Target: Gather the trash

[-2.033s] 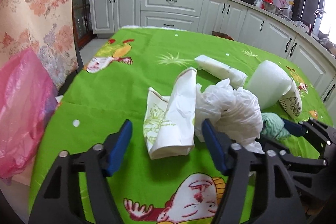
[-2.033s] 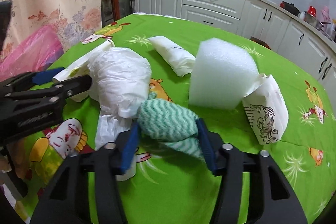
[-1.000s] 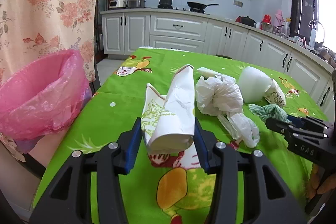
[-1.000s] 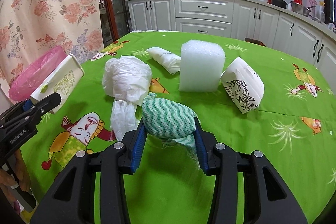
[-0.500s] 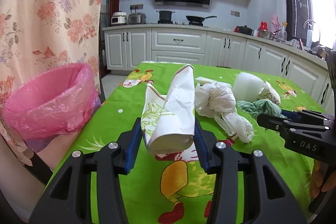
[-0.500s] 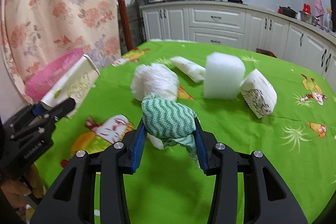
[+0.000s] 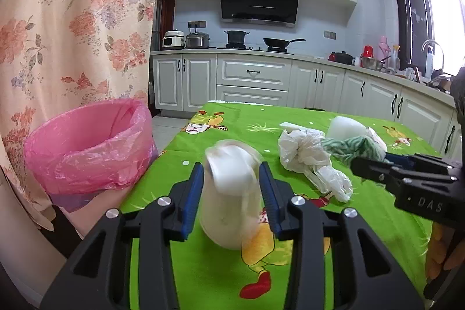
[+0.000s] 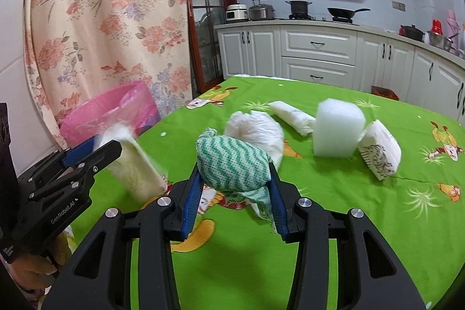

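Observation:
My left gripper (image 7: pixel 231 179) is shut on a flattened white paper cup (image 7: pixel 229 199), blurred by motion, held above the table's left edge; it also shows in the right wrist view (image 8: pixel 133 164). My right gripper (image 8: pixel 234 188) is shut on a crumpled green-and-white cloth (image 8: pixel 232 164), seen in the left wrist view (image 7: pixel 357 145) too. A bin lined with a pink bag (image 7: pixel 87 144) stands off the table's left edge, left of the left gripper, and shows in the right wrist view (image 8: pixel 113 109).
On the green cartoon tablecloth (image 8: pixel 363 208) lie a crumpled white plastic bag (image 7: pixel 308 156), a white paper roll (image 8: pixel 292 112), a white foam block (image 8: pixel 338 131) and another printed paper cup (image 8: pixel 379 151). A floral curtain (image 7: pixel 72 28) hangs behind the bin. Kitchen cabinets (image 7: pixel 252 83) line the back.
Both grippers closed on their items, lifted them off the table and moved back and left toward the bin. In the last half second the paper cup swung in the left jaws and blurs.

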`<state>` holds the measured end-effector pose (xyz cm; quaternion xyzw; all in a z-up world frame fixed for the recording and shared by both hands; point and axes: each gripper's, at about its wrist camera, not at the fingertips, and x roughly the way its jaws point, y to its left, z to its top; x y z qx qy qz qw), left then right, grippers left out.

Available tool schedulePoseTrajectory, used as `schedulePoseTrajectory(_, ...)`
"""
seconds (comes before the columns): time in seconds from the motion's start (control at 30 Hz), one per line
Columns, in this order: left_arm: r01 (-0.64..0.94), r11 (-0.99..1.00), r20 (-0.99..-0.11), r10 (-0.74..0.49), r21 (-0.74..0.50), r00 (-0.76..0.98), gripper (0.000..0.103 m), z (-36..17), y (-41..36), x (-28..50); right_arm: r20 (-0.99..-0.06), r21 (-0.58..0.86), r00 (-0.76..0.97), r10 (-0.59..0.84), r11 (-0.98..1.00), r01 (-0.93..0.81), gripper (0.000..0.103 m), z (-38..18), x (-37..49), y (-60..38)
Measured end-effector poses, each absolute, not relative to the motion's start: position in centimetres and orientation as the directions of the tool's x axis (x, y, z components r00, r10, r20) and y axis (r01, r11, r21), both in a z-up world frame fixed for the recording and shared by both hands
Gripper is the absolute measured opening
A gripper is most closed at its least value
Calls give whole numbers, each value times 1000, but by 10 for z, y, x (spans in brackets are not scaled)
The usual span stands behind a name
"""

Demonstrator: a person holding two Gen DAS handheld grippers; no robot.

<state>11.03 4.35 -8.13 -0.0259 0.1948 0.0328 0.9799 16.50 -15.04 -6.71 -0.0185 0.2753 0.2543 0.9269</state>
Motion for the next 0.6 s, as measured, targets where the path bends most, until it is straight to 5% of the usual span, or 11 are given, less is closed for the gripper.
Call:
schedulePoseTrajectory(0.23,-90,993,-442,47,-76,896,39,-91,60,117,-538,89,711,452,870,-486,42,-71,165,-140)
schedulePoseTrajectory(0.33,-99,990,-477,37,-105,878,56,-96,64,123,-543,93,708,451,871,-483,42,-72,165,-139)
schedulePoseTrajectory(0.6,-108,989,-571,29,-105,820,57,-113,58,153,-543,103,710,448,875,-473,42,-73,167,-143)
